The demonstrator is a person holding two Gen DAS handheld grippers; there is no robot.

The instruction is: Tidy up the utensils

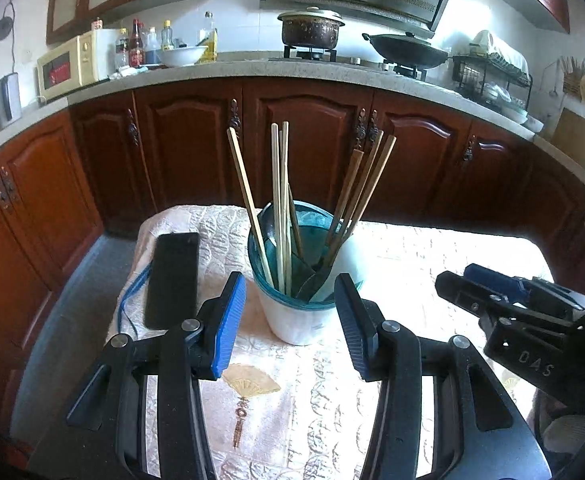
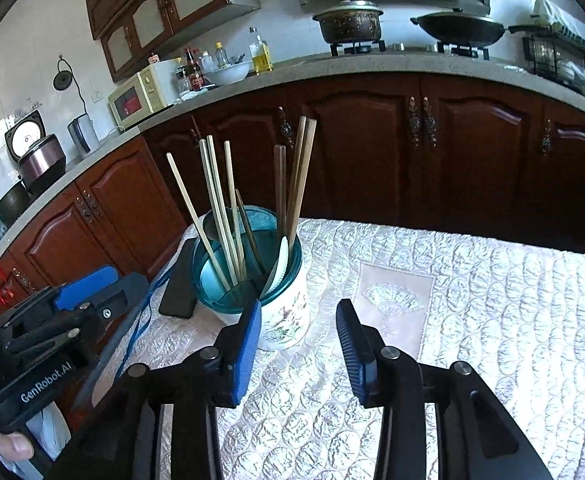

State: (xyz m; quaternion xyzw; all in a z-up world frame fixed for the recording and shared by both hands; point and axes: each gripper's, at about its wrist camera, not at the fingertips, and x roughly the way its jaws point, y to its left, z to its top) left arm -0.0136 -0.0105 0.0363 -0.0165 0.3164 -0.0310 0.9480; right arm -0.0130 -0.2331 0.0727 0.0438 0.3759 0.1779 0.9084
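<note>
A white utensil holder with a teal rim stands on the cloth-covered table. Several light and dark chopsticks stand in it, along with a dark spoon and a white spoon. My left gripper is open and empty, with the holder between its fingers and just ahead of them. My right gripper is open and empty, to the right of the holder. It also shows at the right of the left wrist view. The left gripper shows at the left of the right wrist view.
A black phone lies left of the holder, with a blue cable beside it. The table has a quilted white cloth. Wooden kitchen cabinets and a counter with pots stand behind.
</note>
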